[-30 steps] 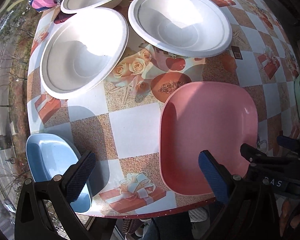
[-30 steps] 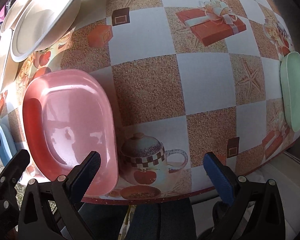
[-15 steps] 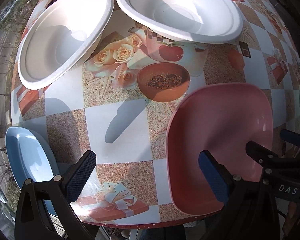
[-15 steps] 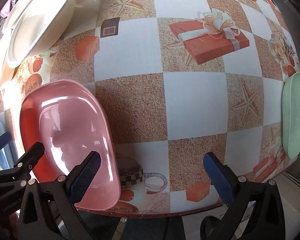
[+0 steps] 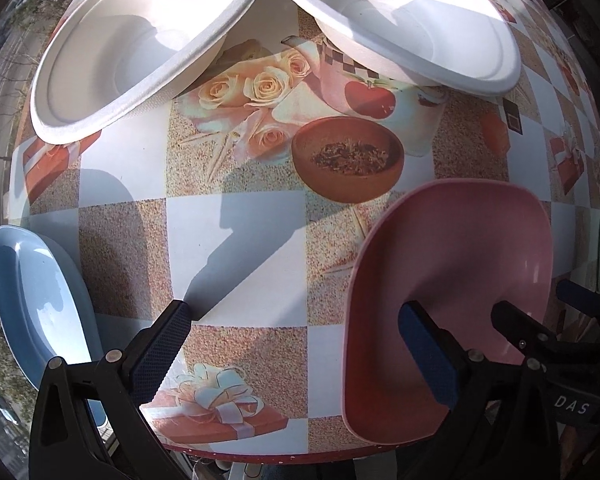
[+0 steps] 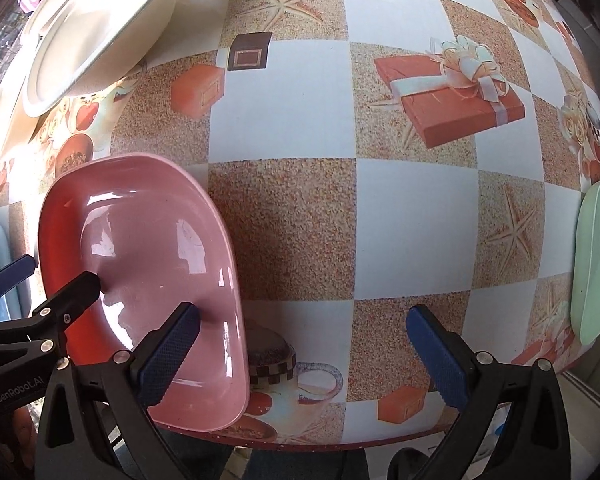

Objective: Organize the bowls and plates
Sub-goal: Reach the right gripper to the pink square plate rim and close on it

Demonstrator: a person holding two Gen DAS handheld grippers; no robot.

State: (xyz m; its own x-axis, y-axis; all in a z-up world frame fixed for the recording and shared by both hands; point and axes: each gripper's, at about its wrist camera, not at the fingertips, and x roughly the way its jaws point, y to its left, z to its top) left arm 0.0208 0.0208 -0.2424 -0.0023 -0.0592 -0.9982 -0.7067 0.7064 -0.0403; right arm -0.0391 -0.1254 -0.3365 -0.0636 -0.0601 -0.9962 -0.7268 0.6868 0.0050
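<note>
Plates lie on either side of the two grippers, on a table (image 5: 236,248) under a checked printed cloth. Far to the left of the left gripper (image 5: 292,344), a blue plate (image 5: 36,300) rests at the table's edge. Ahead of that gripper sit two white bowls (image 5: 140,48), close together; they look like moulded pulp, so probably light and easily dented. The left gripper is spread wide, empty, its right finger hanging over the pink plate (image 5: 448,300). The right gripper (image 6: 300,344) is likewise released and holds nothing, its left finger above the same pink plate (image 6: 140,264). Glossy and stiff, probably plastic, that plate would likely slip under a flat pinch; the raised near rim seems the surest hold. Far to the right gripper's right lies a green plate (image 6: 596,256).
</note>
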